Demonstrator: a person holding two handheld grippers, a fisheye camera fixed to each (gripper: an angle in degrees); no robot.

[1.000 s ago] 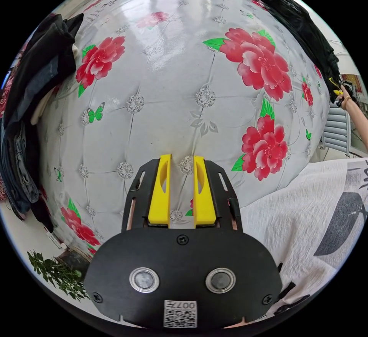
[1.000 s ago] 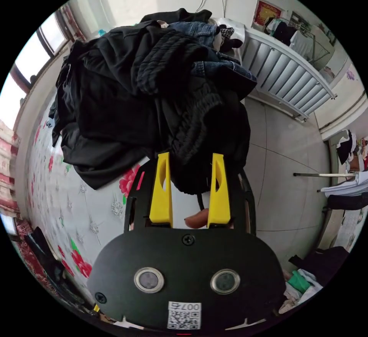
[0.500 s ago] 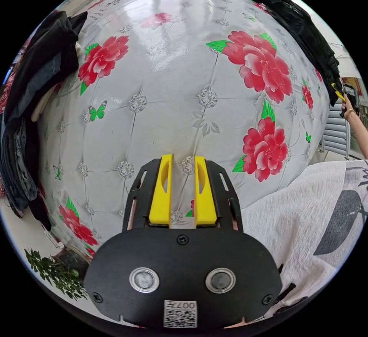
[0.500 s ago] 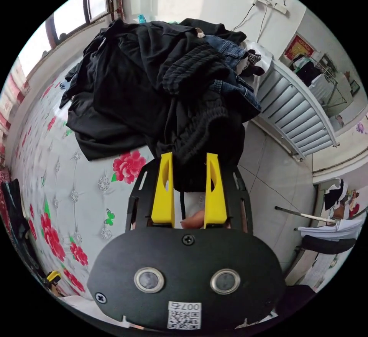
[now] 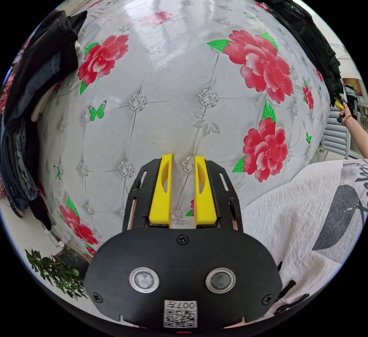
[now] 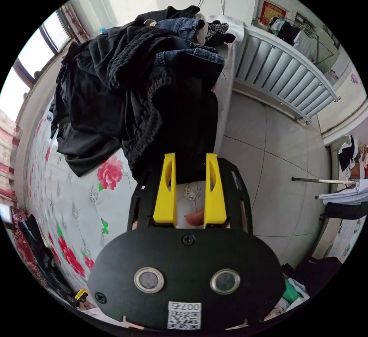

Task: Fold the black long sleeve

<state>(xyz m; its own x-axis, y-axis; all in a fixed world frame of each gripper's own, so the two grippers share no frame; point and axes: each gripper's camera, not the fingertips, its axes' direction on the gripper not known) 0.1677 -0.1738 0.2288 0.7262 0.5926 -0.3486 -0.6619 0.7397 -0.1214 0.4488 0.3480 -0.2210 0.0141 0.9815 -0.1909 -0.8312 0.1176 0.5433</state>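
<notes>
over glossy flowered tabletop (image 5: 172,84), rumpled ribbed black long sleeve (image 6: 153,95), denim (image 6: 180,26)

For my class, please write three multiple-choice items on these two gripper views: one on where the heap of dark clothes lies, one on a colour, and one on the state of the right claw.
1. Where does the heap of dark clothes lie?
A. on the tiled floor
B. on the flowered table cover, at the end near the radiator
C. on the clothes rack

2. What colour are the large flowers printed on the table cover?
A. blue
B. yellow
C. red

3. How does the right claw stand?
A. jaws apart, tips at the hanging edge of the black clothing
B. shut on a pair of jeans
C. shut on a green plant

Answers:
1 B: the right gripper view shows the heap resting on the cover, with the radiator just beyond.
2 C: the petals are red with green leaves.
3 A: a gap shows between the yellow jaws, and the cover is seen through it.
</notes>
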